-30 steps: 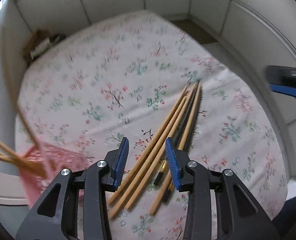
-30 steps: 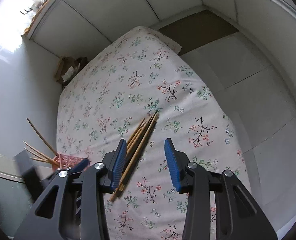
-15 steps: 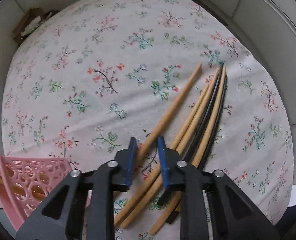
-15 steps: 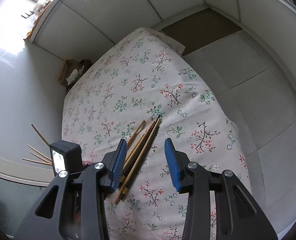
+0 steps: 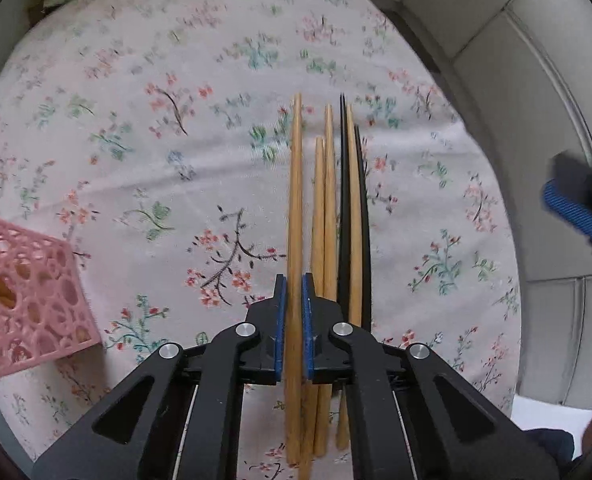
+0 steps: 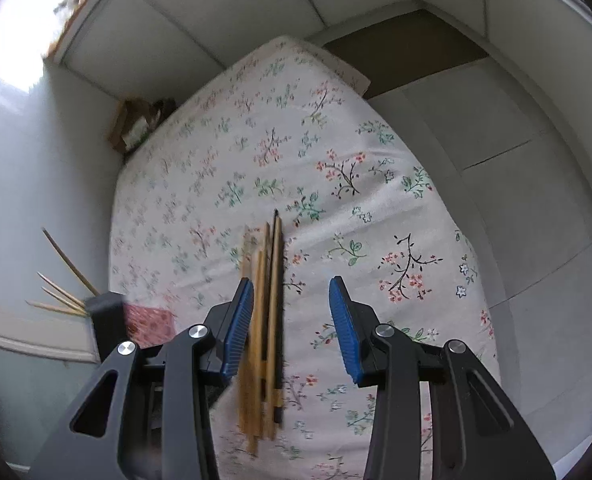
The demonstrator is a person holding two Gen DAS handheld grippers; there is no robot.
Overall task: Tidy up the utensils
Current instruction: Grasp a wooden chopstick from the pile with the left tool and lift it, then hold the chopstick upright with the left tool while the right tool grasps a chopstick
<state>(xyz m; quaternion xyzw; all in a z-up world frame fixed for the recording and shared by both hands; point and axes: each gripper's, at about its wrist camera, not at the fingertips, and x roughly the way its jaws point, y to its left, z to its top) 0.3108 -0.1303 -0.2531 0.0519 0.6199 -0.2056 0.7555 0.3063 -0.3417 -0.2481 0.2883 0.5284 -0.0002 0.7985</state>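
Left claw (image 5: 292, 312) is clamped on one wooden chopstick (image 5: 295, 200) near its thick end; the other chopsticks (image 5: 337, 208) lie just right of it on the table (image 5: 136, 120). It's light, stiff and probably slippery, so hold it near the middle for the pink basket (image 5: 28, 292). Right claw (image 6: 292, 320) hangs apart above the pile.

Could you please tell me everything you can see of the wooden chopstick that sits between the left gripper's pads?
The wooden chopstick is a long, plain, light-tan stick, wood or bamboo by its look, tapering toward its far tip. It points straight away from the left gripper, whose blue pads are closed on its thicker half. It is the leftmost of the chopsticks bundle on the floral tablecloth, beside other tan ones and two black ones. Whether it is lifted off the cloth cannot be told.
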